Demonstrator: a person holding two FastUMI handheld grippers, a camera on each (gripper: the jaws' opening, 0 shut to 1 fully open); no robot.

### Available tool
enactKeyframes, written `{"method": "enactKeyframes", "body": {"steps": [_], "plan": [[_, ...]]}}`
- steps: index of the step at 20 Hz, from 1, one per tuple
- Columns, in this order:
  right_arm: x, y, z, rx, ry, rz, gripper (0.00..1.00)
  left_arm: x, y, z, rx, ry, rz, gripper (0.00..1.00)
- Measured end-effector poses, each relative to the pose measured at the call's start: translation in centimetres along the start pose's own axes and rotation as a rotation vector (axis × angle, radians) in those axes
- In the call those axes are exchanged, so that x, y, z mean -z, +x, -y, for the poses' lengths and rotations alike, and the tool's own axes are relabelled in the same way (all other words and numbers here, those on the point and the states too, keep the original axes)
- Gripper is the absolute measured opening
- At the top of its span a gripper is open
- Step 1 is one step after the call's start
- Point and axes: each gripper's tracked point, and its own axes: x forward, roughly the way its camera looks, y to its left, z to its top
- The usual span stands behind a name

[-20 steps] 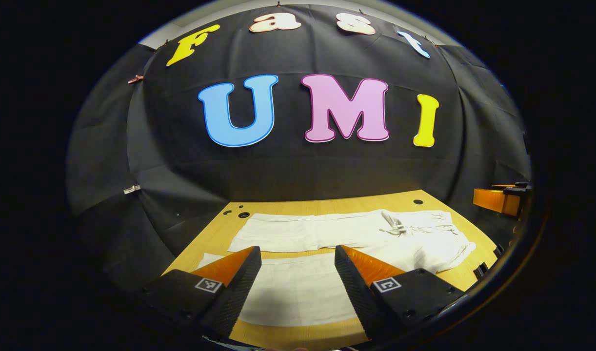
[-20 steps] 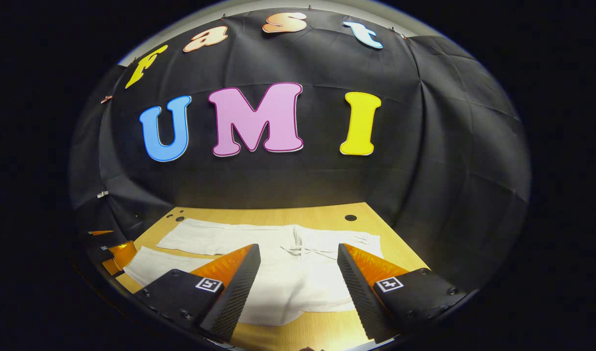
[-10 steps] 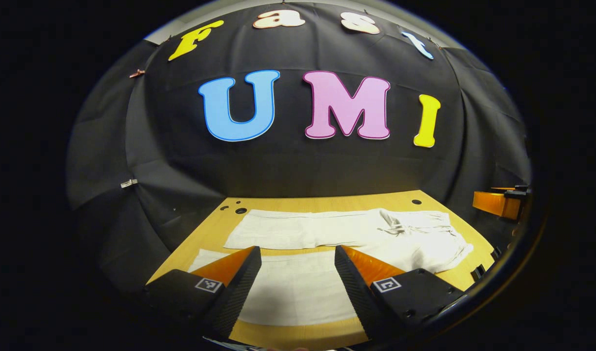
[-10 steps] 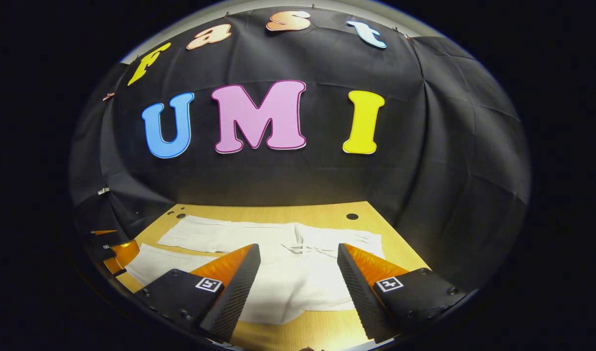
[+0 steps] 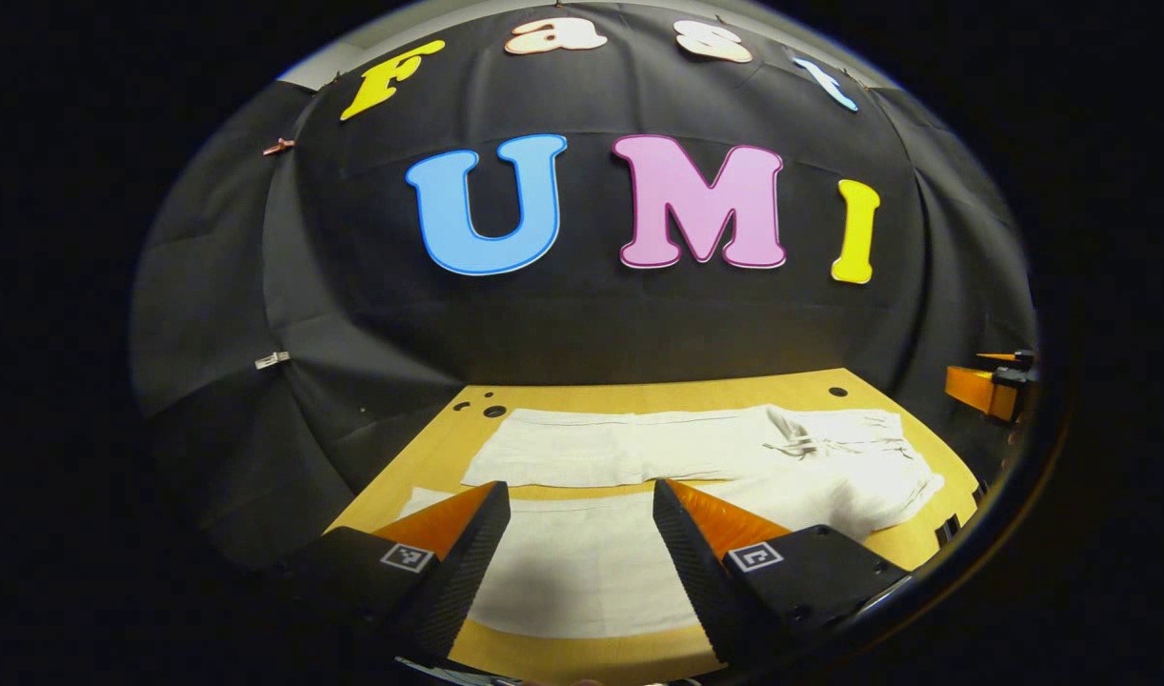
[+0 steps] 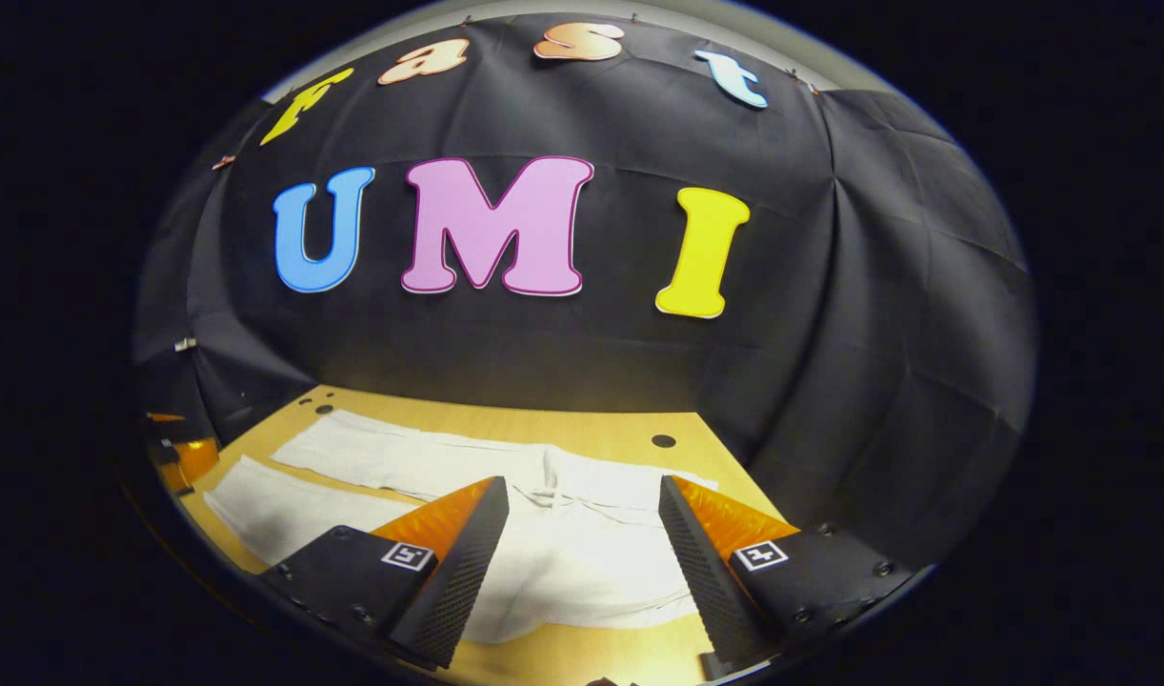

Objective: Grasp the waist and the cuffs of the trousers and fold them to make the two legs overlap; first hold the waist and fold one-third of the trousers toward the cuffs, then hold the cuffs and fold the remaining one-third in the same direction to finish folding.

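— Two legs of the white trousers point(image 5: 639, 448) lie spread flat on the wooden worktop point(image 5: 639, 395), side by side with a strip of bare wood between them. In the left gripper view the waist, with its drawstring point(image 5: 793, 440), sits toward the right end and the cuffs toward the left.

— And the tongs?

— The left tongs point(image 5: 582, 505) hang above the near leg with fingers wide apart, holding nothing. The right tongs point(image 6: 582, 505) are likewise spread, poised over the waist part of the trousers point(image 6: 582, 562), nothing between the fingers. I cannot tell whether either touches the cloth.

— Anything in the way?

— A few dark round holes point(image 5: 493, 411) mark the worktop's far corners, beyond the trousers, and one more hole point(image 6: 663, 441) lies past the waist in the right gripper view. The black cloth wall point(image 5: 592, 314) rises directly behind the worktop's far edge. The other tongs peep in at the right edge point(image 5: 987, 389) of the left gripper view, well apart from the cloth.
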Motion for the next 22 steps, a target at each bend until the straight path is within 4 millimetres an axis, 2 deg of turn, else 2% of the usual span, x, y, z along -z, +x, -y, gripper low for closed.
{"method": "enactKeyframes", "body": {"steps": [2, 6, 11, 16, 22], "plan": [[0.3, 0.2, 0.8, -0.037, -0.083, 0.007, 0.98, 0.2, 0.1, -1.0, -0.048, 0.027, -0.013, 0.96], [2.4, 0.5, 4.2, -0.067, -0.268, -0.015, 0.98, 0.5, 0.3, -1.8, -0.095, 0.012, -0.024, 0.96], [5.9, 1.2, 6.5, -0.183, -0.512, -0.031, 0.98, 2.2, 0.4, -2.9, -0.18, -0.046, -0.068, 0.96], [12.2, 2.0, 10.0, -0.285, -0.717, -0.129, 0.98, 4.7, 0.0, -3.7, -0.233, -0.128, -0.129, 0.98], [19.1, 3.4, 13.5, -0.387, -0.927, -0.235, 0.98, 7.0, -0.4, -4.0, -0.273, -0.1, -0.183, 0.98]]}}
